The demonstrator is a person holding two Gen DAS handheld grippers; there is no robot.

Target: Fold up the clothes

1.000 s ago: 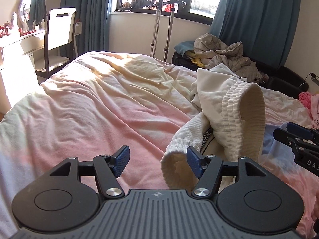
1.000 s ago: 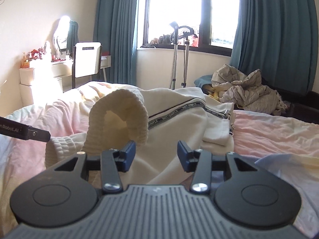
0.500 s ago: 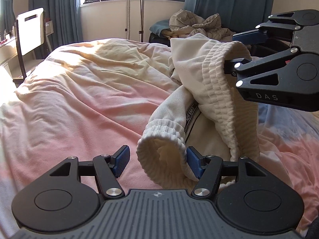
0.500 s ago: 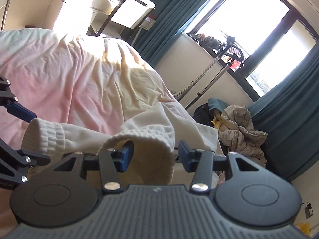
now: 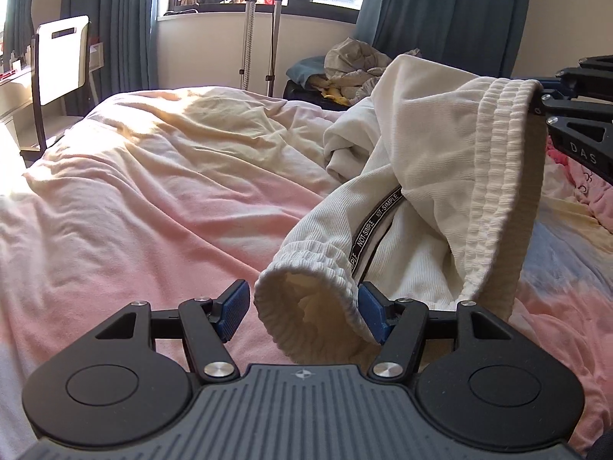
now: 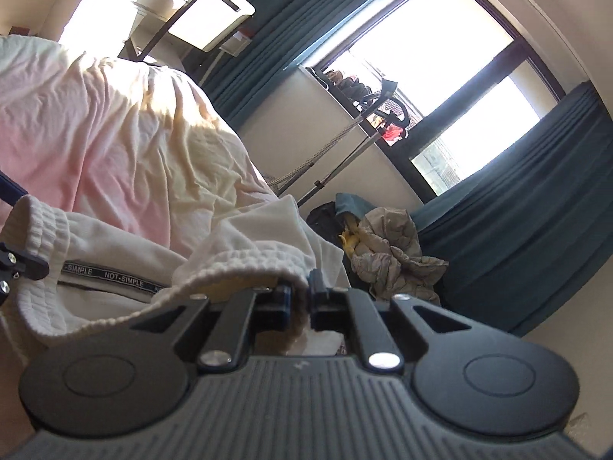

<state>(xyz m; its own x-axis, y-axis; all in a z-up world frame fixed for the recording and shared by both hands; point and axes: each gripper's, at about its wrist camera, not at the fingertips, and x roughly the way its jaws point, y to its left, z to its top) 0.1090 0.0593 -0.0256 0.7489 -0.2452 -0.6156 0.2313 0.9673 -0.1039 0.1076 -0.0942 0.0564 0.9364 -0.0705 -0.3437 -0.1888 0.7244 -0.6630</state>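
- Your right gripper (image 6: 300, 299) has just been closing, and its jaws are now clamped on the ribbed waistband (image 5: 498, 176) of the cream sweatpants (image 5: 421, 145), lifting it off the pink duvet (image 5: 153, 199).
- Your left gripper (image 5: 302, 306) stands apart around the elastic cuff (image 5: 306, 291), not pinching it.
- If you pull away, that cuff could slip free and twist the leg.
- The side tape reads "NOT-SIMPLE"; the right gripper shows "DAS".
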